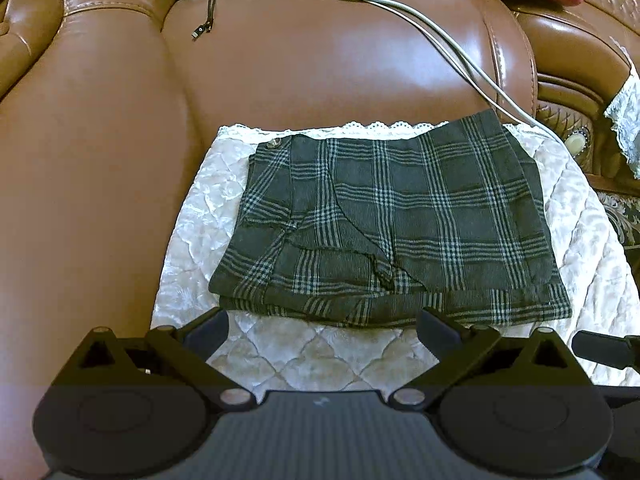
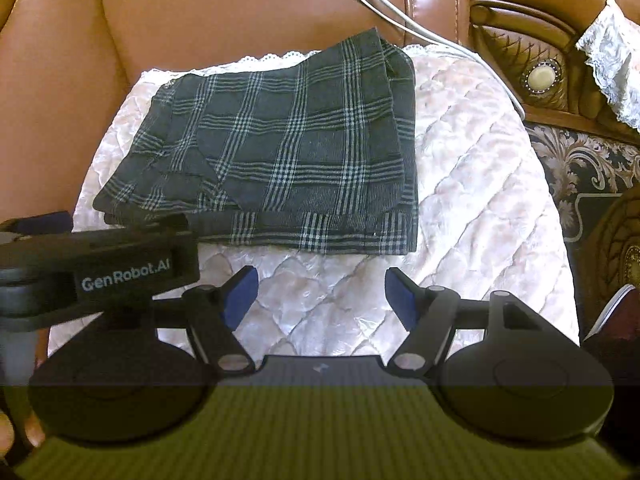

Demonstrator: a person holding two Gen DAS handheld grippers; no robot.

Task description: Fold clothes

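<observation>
A dark grey plaid garment (image 1: 384, 220) lies folded into a compact rectangle on a white quilted pad (image 1: 200, 216) on a brown leather sofa seat. It also shows in the right wrist view (image 2: 280, 152). My left gripper (image 1: 324, 334) is open and empty, just in front of the garment's near edge. My right gripper (image 2: 322, 294) is open and empty, over the pad (image 2: 480, 184) short of the garment's near edge. The left gripper's body (image 2: 100, 268) shows at the left of the right wrist view.
White cables (image 1: 440, 36) run across the sofa back (image 1: 320, 48) to the pad's far right corner. A black cable and device (image 1: 204, 0) lie at the back. A carved wooden armrest (image 2: 540, 76) with a lace cover stands at right. A patterned rug (image 2: 588, 168) lies beyond.
</observation>
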